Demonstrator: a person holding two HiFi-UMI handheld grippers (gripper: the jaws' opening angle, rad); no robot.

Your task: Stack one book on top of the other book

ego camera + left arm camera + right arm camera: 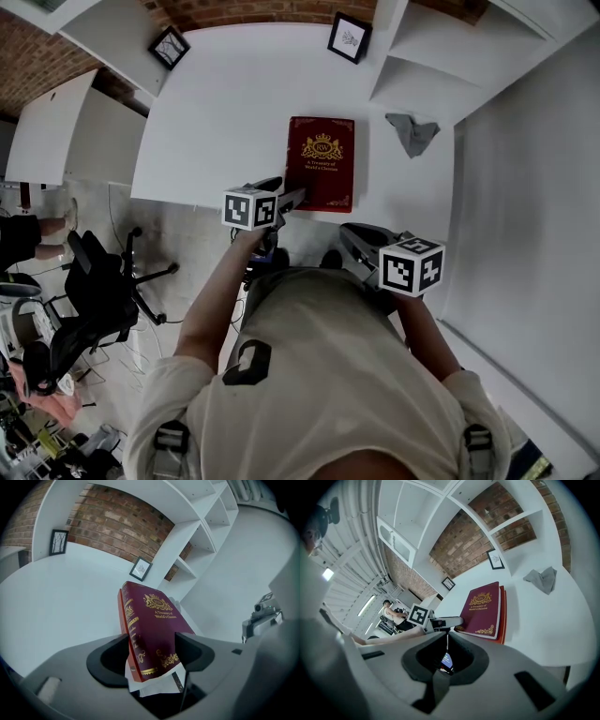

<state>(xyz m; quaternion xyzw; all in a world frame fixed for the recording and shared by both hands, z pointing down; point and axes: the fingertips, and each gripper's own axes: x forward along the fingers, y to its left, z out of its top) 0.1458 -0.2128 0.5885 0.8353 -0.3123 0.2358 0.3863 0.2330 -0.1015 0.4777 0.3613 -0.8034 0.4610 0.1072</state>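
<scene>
Mid-frame on white table [216, 112], gold-crested maroon book [321, 161] lying flat atop red book [503, 616]. Left gripper [291, 197] fingers [190, 651] spread wide, clamped on its near-left corner. Lower right, right gripper [353, 234] fingers closed together, empty.

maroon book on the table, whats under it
A second red book lies under the maroon book; only a strip along one long edge shows in the right gripper view. Its cover and title are covered.
</scene>
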